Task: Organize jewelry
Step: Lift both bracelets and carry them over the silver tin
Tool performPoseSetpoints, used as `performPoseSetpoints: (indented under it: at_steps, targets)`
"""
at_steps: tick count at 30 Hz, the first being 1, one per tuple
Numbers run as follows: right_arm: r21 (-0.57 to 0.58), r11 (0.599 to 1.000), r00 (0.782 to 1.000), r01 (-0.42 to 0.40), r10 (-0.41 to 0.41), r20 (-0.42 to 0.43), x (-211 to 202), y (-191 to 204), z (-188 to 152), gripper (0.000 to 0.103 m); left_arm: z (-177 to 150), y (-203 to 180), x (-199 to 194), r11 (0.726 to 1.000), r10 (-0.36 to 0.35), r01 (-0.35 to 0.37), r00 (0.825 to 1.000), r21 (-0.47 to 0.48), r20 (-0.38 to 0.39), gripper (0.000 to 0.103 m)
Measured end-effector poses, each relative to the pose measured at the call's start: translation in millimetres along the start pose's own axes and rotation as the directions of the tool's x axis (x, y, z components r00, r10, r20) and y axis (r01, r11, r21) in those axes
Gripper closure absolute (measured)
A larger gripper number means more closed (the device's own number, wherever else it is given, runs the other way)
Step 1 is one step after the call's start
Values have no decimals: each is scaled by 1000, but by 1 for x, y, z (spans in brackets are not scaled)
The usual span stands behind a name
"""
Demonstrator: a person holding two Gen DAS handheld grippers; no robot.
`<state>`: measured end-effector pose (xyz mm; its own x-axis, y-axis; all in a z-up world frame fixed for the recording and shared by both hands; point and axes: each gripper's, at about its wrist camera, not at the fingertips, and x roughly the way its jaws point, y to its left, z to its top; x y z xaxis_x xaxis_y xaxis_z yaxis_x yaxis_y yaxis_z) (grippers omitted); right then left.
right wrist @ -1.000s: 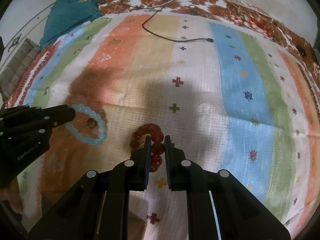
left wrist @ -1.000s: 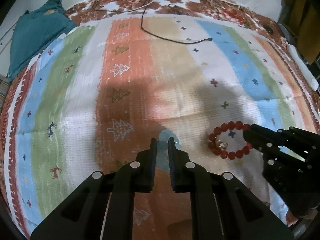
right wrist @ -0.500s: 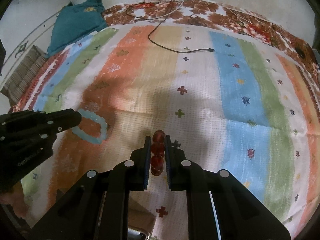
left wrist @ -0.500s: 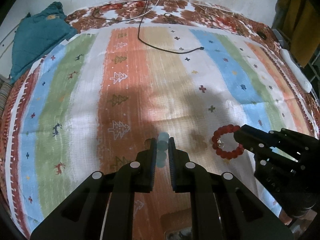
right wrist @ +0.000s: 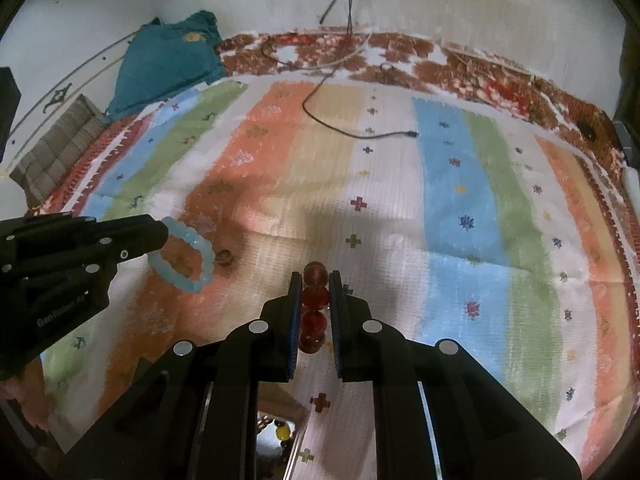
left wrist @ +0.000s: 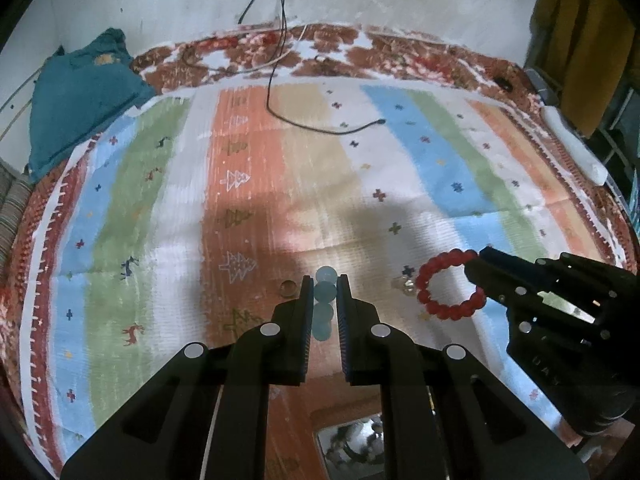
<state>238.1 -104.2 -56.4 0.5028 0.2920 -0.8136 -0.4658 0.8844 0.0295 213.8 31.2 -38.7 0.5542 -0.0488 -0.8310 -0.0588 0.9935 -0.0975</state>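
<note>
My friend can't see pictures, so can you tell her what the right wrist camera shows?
Black tongs pinch a red bead bracelet above a striped rug. At the left, a second pair of tongs holds a pale blue bead bracelet, with a small brown bead lying on the rug beside it. A teal cloth and a black cable lie farther back.
</note>
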Motion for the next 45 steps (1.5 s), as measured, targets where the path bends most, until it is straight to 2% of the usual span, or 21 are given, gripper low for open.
performPoseSetpoints:
  at_steps: [11,20,28,35,45]
  targets:
    - [20,1000,998,-16,15,68,-27,4,-13,89,-13,-13,-37,1000,-17,16,998,21,62,92]
    - [7,1000,989,6,-7,150,-54,12,-24,89,-25,-15,-56,1000,-24,22,995,15,96,92]
    - [-13,999,983,40,-37,179,-69,20,-35,89,-35,-18,-69,999,-40,39,993,14,113,92]
    - [-30,1000,981,9,-3,195,-81,25,-44,89,-46,-16,-79,998,-57,56,992,5,110,92]
    - [-36,999,980,-21,28,197,-94,33,-58,89,-65,-24,-94,999,-30,26,992,32,121,92]
